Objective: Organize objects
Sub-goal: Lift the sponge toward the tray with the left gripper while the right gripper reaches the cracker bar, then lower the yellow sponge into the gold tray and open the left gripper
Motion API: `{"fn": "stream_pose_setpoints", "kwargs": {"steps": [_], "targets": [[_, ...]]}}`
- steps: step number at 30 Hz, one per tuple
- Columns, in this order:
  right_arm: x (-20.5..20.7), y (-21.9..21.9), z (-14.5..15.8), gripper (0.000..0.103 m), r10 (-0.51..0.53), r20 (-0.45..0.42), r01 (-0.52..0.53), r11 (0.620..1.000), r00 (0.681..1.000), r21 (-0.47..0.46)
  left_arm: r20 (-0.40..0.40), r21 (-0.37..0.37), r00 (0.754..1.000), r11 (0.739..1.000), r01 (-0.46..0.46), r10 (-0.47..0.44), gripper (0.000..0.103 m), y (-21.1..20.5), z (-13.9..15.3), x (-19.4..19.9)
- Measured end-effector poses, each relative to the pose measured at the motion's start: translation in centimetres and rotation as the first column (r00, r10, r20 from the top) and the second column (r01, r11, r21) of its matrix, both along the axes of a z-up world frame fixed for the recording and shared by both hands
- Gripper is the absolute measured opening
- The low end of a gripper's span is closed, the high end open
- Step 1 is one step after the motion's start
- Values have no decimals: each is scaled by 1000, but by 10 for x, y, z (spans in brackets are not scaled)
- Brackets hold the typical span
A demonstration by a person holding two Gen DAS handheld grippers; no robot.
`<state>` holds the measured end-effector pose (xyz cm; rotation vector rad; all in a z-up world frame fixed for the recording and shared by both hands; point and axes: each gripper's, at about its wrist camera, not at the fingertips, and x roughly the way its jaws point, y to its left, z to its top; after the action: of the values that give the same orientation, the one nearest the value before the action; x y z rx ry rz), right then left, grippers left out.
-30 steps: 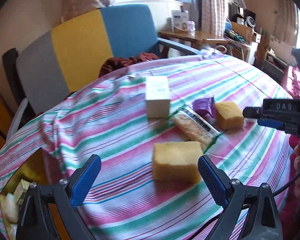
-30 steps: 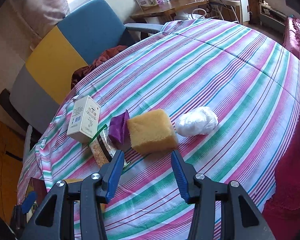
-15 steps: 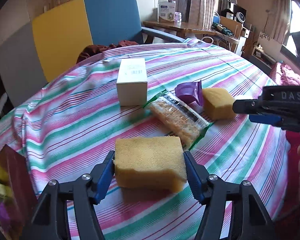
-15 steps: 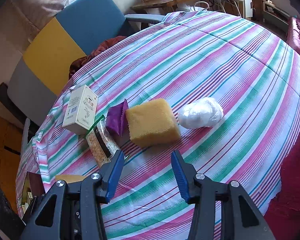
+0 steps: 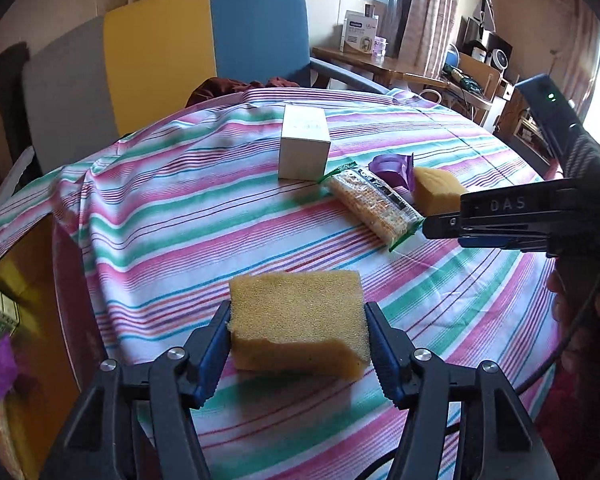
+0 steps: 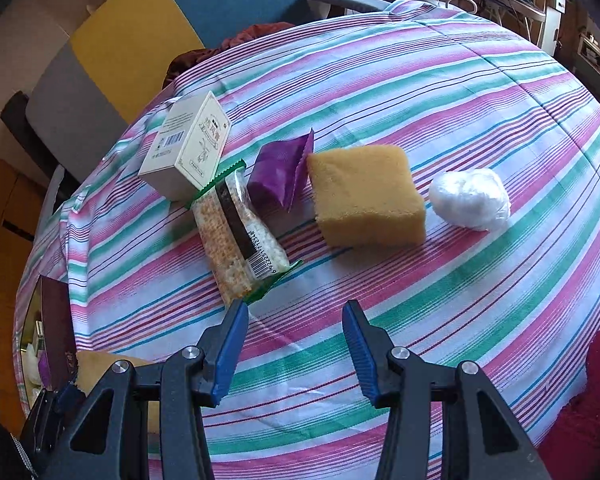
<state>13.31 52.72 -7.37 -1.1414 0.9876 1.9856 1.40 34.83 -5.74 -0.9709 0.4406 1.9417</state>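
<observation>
Since earlier, the left gripper (image 5: 298,330) jaws are closing on the near-edge sponge (image 5: 298,320): light, squashy, best pinched at its short sides; the right gripper (image 6: 296,336) hangs half-open, empty.

Striped-cloth table (image 6: 440,92) carrying: white box (image 6: 186,148) lying flat, touching cracker packet (image 6: 238,236); purple pouch (image 6: 280,172) sitting between packet and yellow sponge (image 6: 366,196); white wad (image 6: 470,198) resting just beside it; second sponge (image 5: 300,320) lying nearer edge.
</observation>
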Motion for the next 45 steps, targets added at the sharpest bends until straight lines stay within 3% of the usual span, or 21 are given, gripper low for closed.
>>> {"fn": "stream_pose_setpoints", "kwargs": {"steps": [8, 12, 15, 24, 26, 28, 31, 39, 45], "targets": [[-23, -13, -1, 50, 111, 63, -113, 993, 992, 28, -6, 46, 1000, 999, 13, -13, 63, -21, 20, 12], [-48, -15, 2, 52, 156, 152, -176, 975, 976, 134, -15, 76, 1000, 997, 1, 0, 63, -35, 33, 13], [-65, -7, -6, 61, 174, 202, -208, 964, 964, 166, -26, 91, 999, 995, -27, 29, 63, -46, 41, 11], [-76, 3, -21, 63, 201, 200, -242, 949, 959, 204, -61, 99, 987, 985, -144, 150, 64, -79, 56, -2], [-82, 1, -21, 54, 215, 195, -254, 945, 957, 204, -72, 100, 982, 981, -169, 177, 64, -86, 58, -4], [-84, -5, -19, 36, 241, 201, -283, 935, 949, 213, -79, 102, 978, 977, -186, 195, 64, -94, 60, -4], [-87, -12, -18, 29, 280, 200, -319, 927, 939, 196, -94, 102, 971, 972, -211, 220, 65, -105, 64, -4], [-85, -21, -20, 29, 347, 177, -377, 910, 921, 176, -114, 97, 946, 951, -292, 302, 65, -139, 65, -13], [-88, -31, -19, 28, 362, 219, -409, 883, 906, 231, -112, 90, 931, 936, -340, 348, 66, -162, 62, -15]]}}
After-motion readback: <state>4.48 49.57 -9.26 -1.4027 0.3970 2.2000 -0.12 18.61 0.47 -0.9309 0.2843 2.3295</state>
